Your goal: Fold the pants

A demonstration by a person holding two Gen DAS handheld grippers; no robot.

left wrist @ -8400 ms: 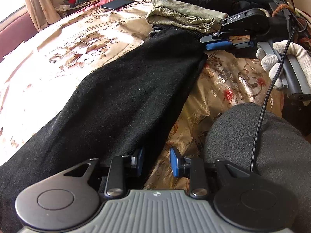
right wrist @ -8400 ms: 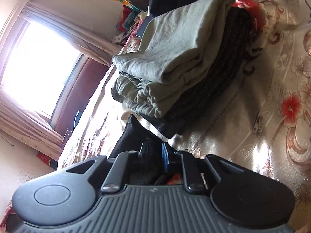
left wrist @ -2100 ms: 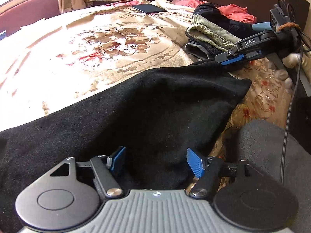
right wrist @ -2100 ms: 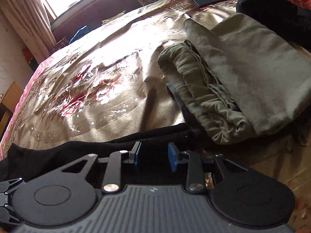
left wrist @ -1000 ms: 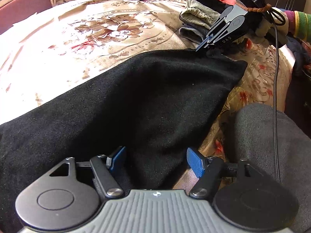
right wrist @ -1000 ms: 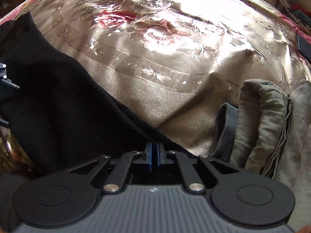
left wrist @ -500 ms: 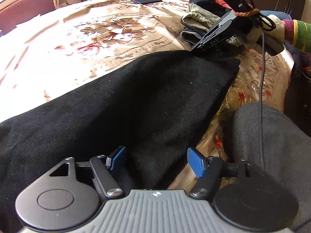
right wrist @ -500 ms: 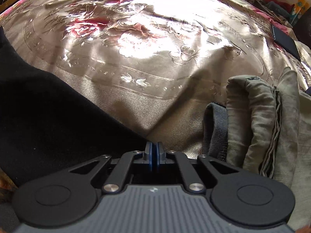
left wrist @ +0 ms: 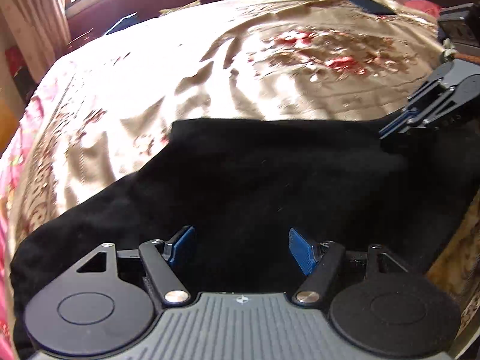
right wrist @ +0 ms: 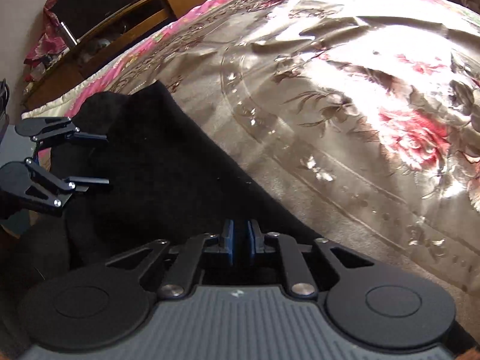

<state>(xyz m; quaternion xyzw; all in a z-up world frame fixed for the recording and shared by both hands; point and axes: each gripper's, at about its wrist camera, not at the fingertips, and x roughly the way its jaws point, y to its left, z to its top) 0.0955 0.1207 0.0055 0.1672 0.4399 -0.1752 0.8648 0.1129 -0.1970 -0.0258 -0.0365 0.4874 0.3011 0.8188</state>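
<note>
The black pants (left wrist: pixel 270 180) lie stretched along the near edge of the bed. My left gripper (left wrist: pixel 240 244) is open, its blue pads apart just above the black cloth. It also shows in the right wrist view (right wrist: pixel 96 159) at the far left, jaws apart over the pants (right wrist: pixel 168 174). My right gripper (right wrist: pixel 240 238) is shut on a pinch of the black cloth at one end. In the left wrist view it (left wrist: pixel 399 126) comes in from the right, closed on the pants' far edge.
A gold floral bedspread (left wrist: pixel 270 69) covers the bed, bright with sunlight. A dark phone (left wrist: pixel 370 6) lies at the far side. A maroon sofa (left wrist: pixel 144 3) stands under the window. A wooden cabinet (right wrist: pixel 120 21) stands beyond the bed's pink edge.
My right gripper, shut on the pants' end, has swung toward the left, carrying the cloth along. The folded olive clothes have left both views. My left gripper stays open.
</note>
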